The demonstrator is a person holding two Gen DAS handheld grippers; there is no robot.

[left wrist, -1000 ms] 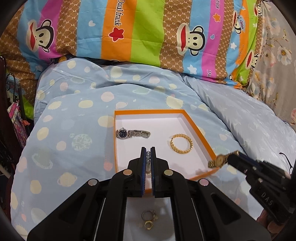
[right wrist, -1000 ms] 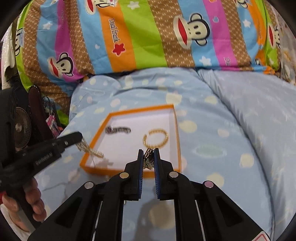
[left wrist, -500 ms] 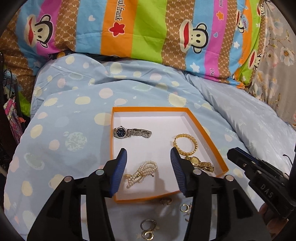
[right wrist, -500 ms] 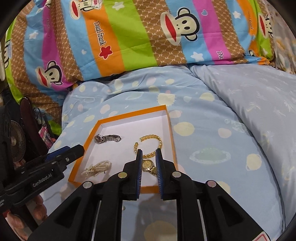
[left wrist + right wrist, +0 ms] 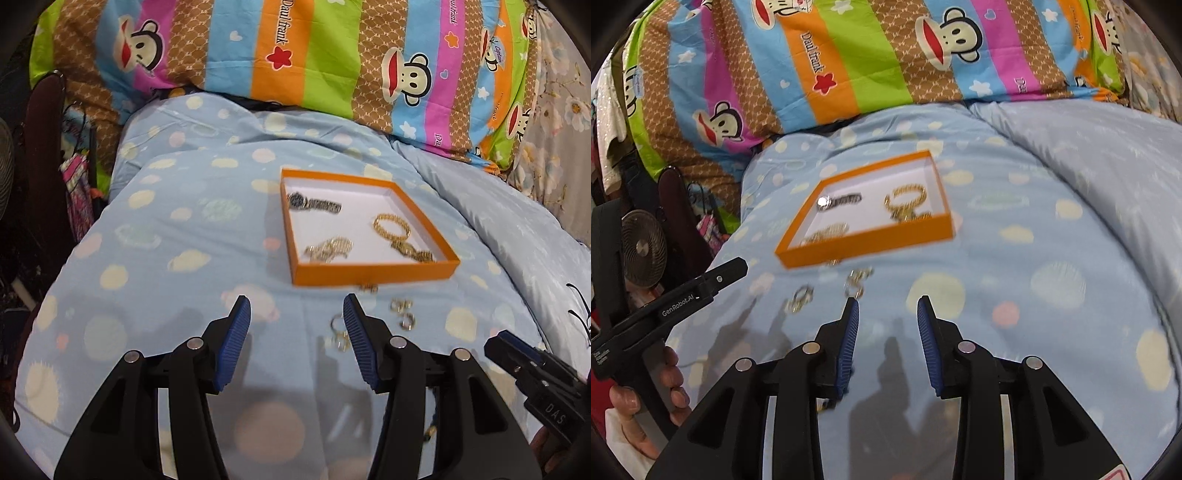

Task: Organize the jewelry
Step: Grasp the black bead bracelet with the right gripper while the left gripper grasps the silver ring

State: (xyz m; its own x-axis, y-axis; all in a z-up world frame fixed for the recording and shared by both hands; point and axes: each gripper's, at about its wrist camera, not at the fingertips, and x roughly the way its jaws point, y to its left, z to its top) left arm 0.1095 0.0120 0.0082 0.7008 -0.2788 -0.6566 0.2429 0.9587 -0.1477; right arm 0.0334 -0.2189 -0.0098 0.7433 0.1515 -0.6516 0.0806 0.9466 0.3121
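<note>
Blue ribbed pads of the left gripper [image 5: 295, 310] stand apart at the lower centre of its own view, nothing between them. Right gripper [image 5: 886, 308] likewise: pads apart, jaws opening, only quilt [image 5: 166, 229] visible in the gap. Both hover over the pale blue spotted quilt.

Just beyond the left gripper's right fingertip, loose rings [image 5: 402, 314] lie on the quilt, close to the near wall of the box; in the right view they [image 5: 857, 282] sit just above its left fingertip. Count uncertain, blurred.

Centre frame, further out: shallow orange box [image 5: 373, 275], white inside, resting on the quilt. Contents:
- pearl strand [image 5: 328, 249], near left corner
- gold watch [image 5: 412, 253], near right corner
- gold bracelet [image 5: 391, 226], just behind the gold watch, apparently touching
- silver watch [image 5: 314, 203], dark dial, far left

Left hand [image 5: 646, 387] grips its tool's handle at the lower left of the right view.

Far edge, top of frame: striped cartoon-monkey pillow [image 5: 295, 55].
</note>
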